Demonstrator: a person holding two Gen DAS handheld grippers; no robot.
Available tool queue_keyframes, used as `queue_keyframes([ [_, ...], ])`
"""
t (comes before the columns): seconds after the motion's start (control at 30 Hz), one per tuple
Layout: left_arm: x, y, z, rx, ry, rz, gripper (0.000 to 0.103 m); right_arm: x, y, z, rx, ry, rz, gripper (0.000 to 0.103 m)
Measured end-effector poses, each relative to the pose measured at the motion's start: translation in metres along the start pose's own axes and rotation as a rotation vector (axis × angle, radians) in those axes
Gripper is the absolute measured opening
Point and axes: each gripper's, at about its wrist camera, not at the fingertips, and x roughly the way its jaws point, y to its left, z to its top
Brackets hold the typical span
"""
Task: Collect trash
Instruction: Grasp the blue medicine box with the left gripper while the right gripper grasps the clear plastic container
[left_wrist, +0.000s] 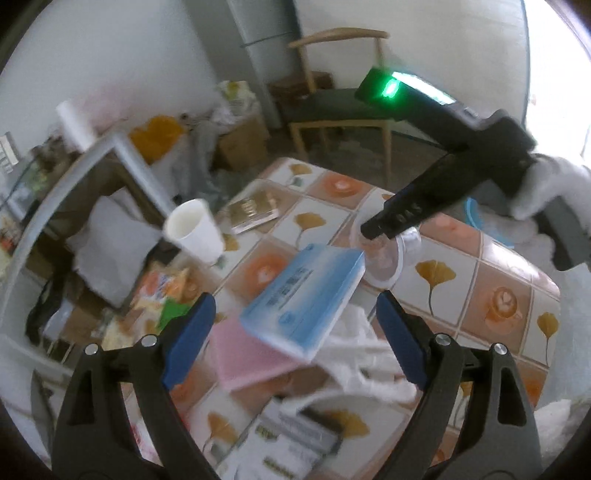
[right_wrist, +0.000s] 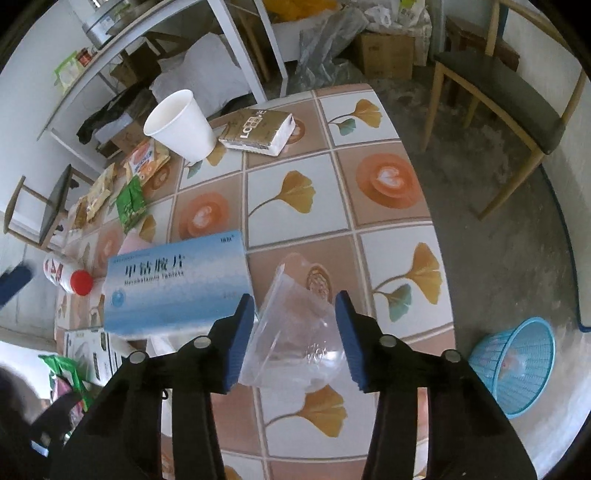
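On the tiled table (right_wrist: 388, 254), the white paper cup (right_wrist: 181, 123) stands empty.

The left tongs (left_wrist: 295, 328) pointed steeply down with the jaws spread wide, both blue pads (left_wrist: 188, 339) clear of contact and nothing pressed between them; the view along them was smeared. The right tongs (right_wrist: 295, 332) also pointed steeply down, jaws partway in, each blue pad (right_wrist: 242, 343) pressed against a side of a clear plastic cup (right_wrist: 295, 325) that sat squeezed between them. Seen from the left wrist, the right tongs (left_wrist: 373, 229) reached in from the right side, their black fingers slanting down, a green light lit on the body, and a white-gloved hand (left_wrist: 543, 184) wrapped round the handle.
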Motion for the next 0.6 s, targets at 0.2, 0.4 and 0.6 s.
queue_keyframes([
  [0.2,0.058,-0.006,0.009,0.111,0.124,-0.056,0.084,-0.005,-0.008,-0.01,-0.004,0.0,0.034,0.043],
  [0.4,0.088,-0.004,0.013,0.102,0.191,-0.103,0.084,-0.007,-0.013,-0.015,-0.016,-0.007,0.059,0.042],
  [0.6,0.105,-0.003,0.014,0.097,0.251,-0.133,0.084,-0.005,-0.016,-0.015,-0.019,-0.006,0.088,0.034],
])
